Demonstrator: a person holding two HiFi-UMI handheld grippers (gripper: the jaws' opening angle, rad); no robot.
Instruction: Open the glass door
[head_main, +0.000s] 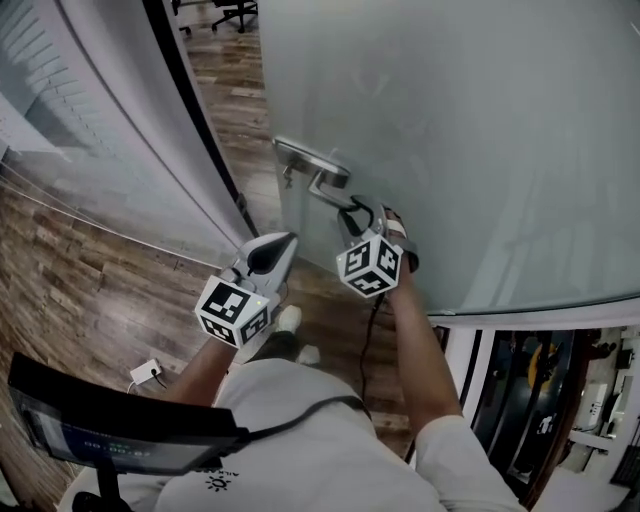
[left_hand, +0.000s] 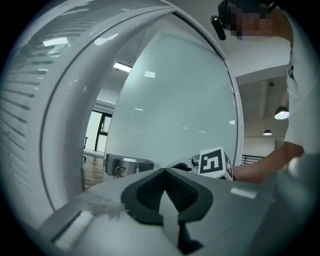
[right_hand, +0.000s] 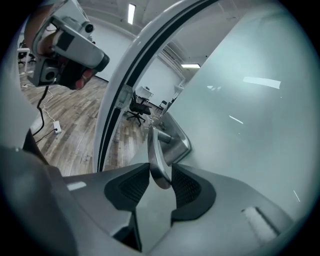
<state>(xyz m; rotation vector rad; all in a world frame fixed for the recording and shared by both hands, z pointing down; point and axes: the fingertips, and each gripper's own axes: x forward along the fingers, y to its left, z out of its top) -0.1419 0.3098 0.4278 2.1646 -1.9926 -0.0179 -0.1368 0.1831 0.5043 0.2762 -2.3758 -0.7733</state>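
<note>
Glass door (head_main: 450, 130), frosted and pale, fills the head view from 12 to 4 o'clock. It stands swung away from its dark frame (head_main: 195, 110), with floor showing between them toward 12 o'clock. Its lever handle (head_main: 325, 183) sits on a metal plate (head_main: 300, 155) near the door's edge, just above the middle of the view.

The right gripper (head_main: 352, 215) reaches up to the lever from 6 o'clock. In the right gripper view the lever's end (right_hand: 159, 165) stands between the two pads, which lie against it on both sides. The left gripper (head_main: 285, 242) hangs just to the 9 o'clock side of the right one, apart from the door. Its jaws are closed together with nothing in them.

Wooden plank floor (head_main: 90, 290) spreads from 7 to 10 o'clock, with a white plug block (head_main: 148, 373) and its cable lying at 8 o'clock. A glass wall with blinds (head_main: 60, 120) runs along at 10 o'clock. An office chair (head_main: 235, 12) stands far off at 12 o'clock.
</note>
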